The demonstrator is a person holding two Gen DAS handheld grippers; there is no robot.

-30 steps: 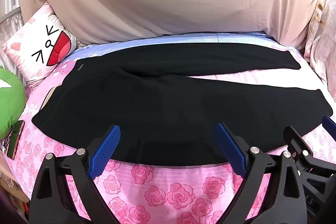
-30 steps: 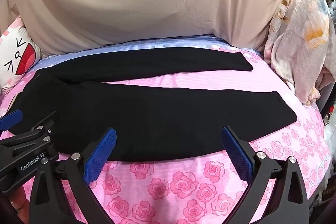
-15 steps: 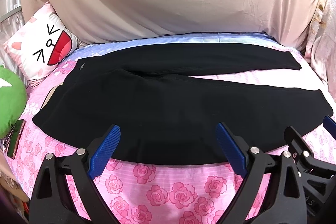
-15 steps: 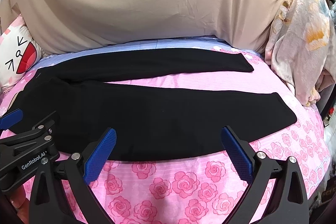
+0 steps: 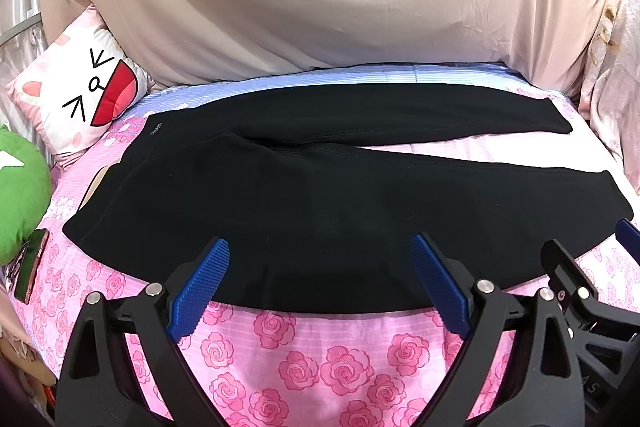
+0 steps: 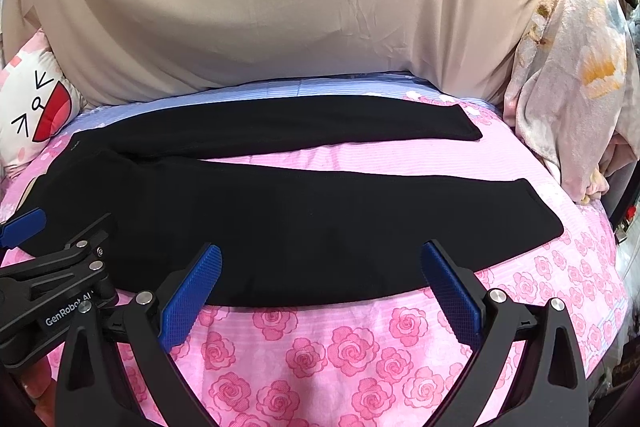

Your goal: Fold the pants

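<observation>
Evidently no fold is made: pants (image 5: 320, 211) lie spread flat, left gripper (image 5: 320, 283) and right gripper (image 6: 320, 291) spread wide, empty.

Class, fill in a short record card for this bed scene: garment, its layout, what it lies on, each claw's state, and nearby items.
garment: black pants
layout: spread flat, unfolded, legs apart in a V, waistband to the left
surface: pink rose bedsheet
left claw: open, holding nothing, at the pants' near edge
right claw: open, holding nothing, at the same edge
nearby: cat-face pillow, green plush, phone
</observation>
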